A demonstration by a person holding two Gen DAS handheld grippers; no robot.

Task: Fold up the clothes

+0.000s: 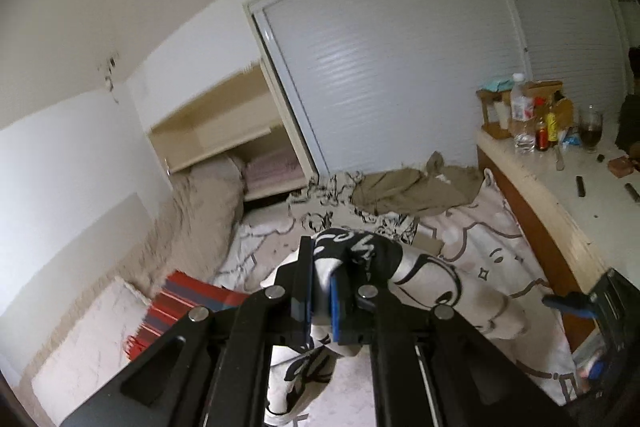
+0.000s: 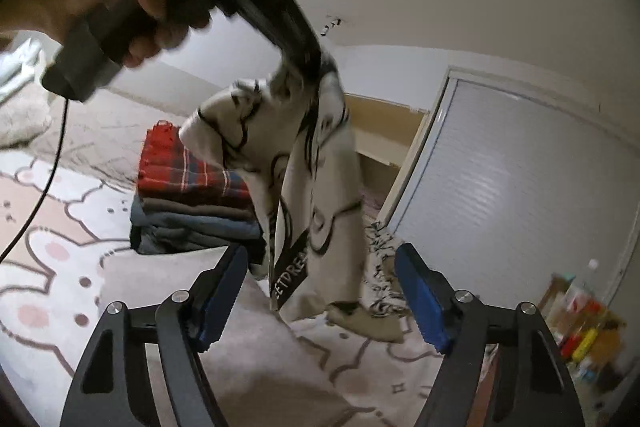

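The left gripper (image 1: 322,301) is clamped tight, its blue pads (image 1: 335,307) nearly together, and is held high by a bare hand (image 2: 100,7) at ten o'clock in the right view; the right gripper (image 2: 320,291) is spread wide, fingers parted

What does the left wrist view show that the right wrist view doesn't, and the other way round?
Only the left wrist view shows the left gripper with jaws shut on the cream printed garment, and the cluttered counter. Only the right wrist view shows the hand holding that gripper aloft and the garment's full hang. Both show the garment, the folded stack, the right gripper, open, and the bed.
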